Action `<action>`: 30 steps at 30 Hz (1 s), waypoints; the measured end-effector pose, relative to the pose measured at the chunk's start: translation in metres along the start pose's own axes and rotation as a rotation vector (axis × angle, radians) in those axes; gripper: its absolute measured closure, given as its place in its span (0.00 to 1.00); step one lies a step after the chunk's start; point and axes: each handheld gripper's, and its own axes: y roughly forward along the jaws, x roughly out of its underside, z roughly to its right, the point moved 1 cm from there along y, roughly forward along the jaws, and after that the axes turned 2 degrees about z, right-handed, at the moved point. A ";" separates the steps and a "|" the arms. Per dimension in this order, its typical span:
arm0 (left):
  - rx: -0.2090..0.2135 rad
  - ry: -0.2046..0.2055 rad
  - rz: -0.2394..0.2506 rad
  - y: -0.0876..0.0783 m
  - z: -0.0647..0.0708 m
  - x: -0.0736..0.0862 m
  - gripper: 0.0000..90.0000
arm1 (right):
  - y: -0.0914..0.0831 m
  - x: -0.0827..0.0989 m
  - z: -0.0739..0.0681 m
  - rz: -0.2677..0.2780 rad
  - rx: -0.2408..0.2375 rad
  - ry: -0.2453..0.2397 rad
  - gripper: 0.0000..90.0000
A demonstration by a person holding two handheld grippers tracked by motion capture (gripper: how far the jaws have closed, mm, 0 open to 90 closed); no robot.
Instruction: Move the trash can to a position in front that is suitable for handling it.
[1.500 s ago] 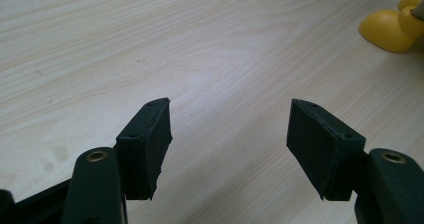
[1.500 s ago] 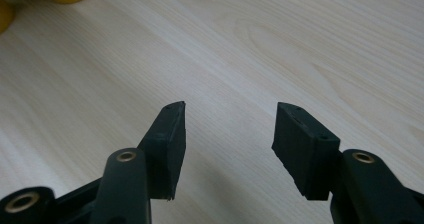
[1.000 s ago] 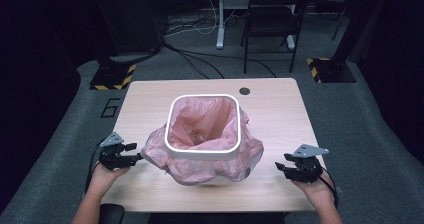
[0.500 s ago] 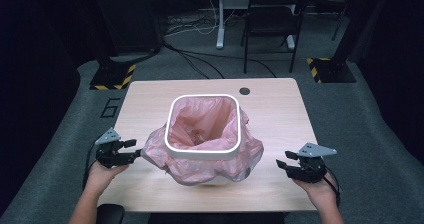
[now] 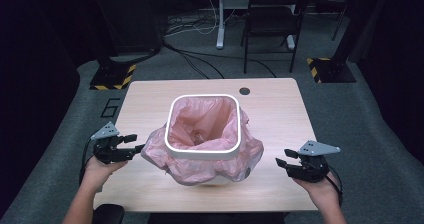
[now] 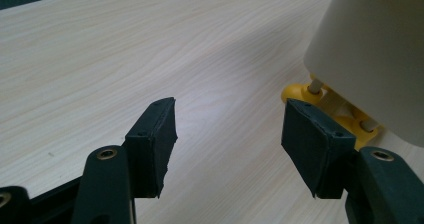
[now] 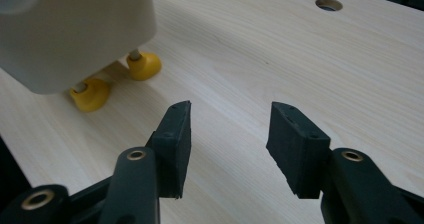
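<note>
White bin (image 5: 202, 151) with pink liner bag (image 5: 200, 166) stands mid-counter, between the two grippers. Liner is draped over the rim and bunched outward around the bin's sides.

Left gripper (image 5: 134, 145): fingers spread wide, nothing between them. In the high view their tips sit just beside the liner's left bulge; contact cannot be judged there. Left gripper view: bare wood between the fingers (image 6: 155, 139), bin wall (image 6: 370, 59) up and to the right of the right-hand finger, with a yellow foot (image 6: 295, 91) just beyond that finger's tip.

Right gripper (image 5: 282, 165): fingers also wide apart and empty, jaws have just been closing slightly with nothing between them. Tips point toward the bin, apart from the liner's right bulge, a strip of bare counter (image 5: 280, 114) between. Right gripper view: two yellow feet (image 7: 142, 65) under the bin's wall, up and left of the left-hand finger (image 7: 175, 139); open wood ahead of both fingers up to a round cable hole (image 7: 328, 4) near the far edge.

Room for moving: the counter's near edge lies close behind both hands; open counter beyond the bin toward the far edge.

View differences: the high view gives the liner and rim; the gripper views give the bin's underside gap and yellow feet, which the draped liner hides from above.
</note>
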 end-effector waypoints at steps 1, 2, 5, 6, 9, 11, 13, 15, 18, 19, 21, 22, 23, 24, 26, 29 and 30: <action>0.001 0.000 0.001 -0.001 0.001 -0.002 0.43 | -0.001 -0.002 -0.001 0.000 -0.001 -0.003 0.56; 0.003 -0.003 0.003 -0.002 0.001 -0.004 0.43 | -0.003 -0.004 -0.002 0.001 0.001 -0.008 0.56; 0.010 -0.008 0.010 -0.004 0.002 -0.008 0.42 | -0.006 -0.010 -0.006 0.007 0.007 -0.017 0.55; 0.015 -0.009 0.012 -0.005 0.003 -0.010 0.43 | -0.008 -0.012 -0.007 0.008 0.003 -0.022 0.57; 0.026 -0.004 0.011 -0.008 0.006 -0.014 0.44 | -0.010 -0.017 -0.011 0.003 -0.004 -0.041 0.57; 0.038 -0.005 0.013 -0.009 0.007 -0.017 0.45 | -0.012 -0.021 -0.014 0.001 -0.004 -0.048 0.56; 0.038 -0.004 0.008 -0.011 0.009 -0.020 0.46 | -0.013 -0.025 -0.016 0.004 -0.009 -0.056 0.57; 0.029 -0.004 0.010 -0.013 0.010 -0.024 0.47 | -0.015 -0.029 -0.018 0.006 -0.017 -0.056 0.57; 0.030 -0.011 0.030 -0.018 0.012 -0.032 0.47 | -0.017 -0.035 -0.021 0.008 -0.029 -0.066 0.59; 0.034 -0.012 0.037 -0.019 0.012 -0.034 0.47 | -0.018 -0.037 -0.022 0.008 -0.033 -0.068 0.59; 0.039 -0.008 0.048 -0.023 0.014 -0.040 0.47 | -0.020 -0.040 -0.023 0.007 -0.042 -0.073 0.59; 0.040 -0.008 0.050 -0.024 0.014 -0.042 0.47 | -0.021 -0.042 -0.024 0.009 -0.045 -0.078 0.59; 0.038 -0.013 0.055 -0.026 0.015 -0.045 0.48 | -0.022 -0.044 -0.025 0.009 -0.047 -0.082 0.58; 0.038 -0.017 0.058 -0.027 0.015 -0.047 0.48 | -0.022 -0.046 -0.026 0.012 -0.048 -0.086 0.58; 0.045 -0.020 0.070 -0.029 0.016 -0.052 0.48 | -0.024 -0.049 -0.028 0.018 -0.052 -0.090 0.57; 0.052 -0.017 0.077 -0.031 0.017 -0.058 0.48 | -0.027 -0.055 -0.030 0.031 -0.062 -0.095 0.57; 0.057 -0.015 0.077 -0.032 0.017 -0.060 0.48 | -0.028 -0.057 -0.031 0.033 -0.064 -0.099 0.57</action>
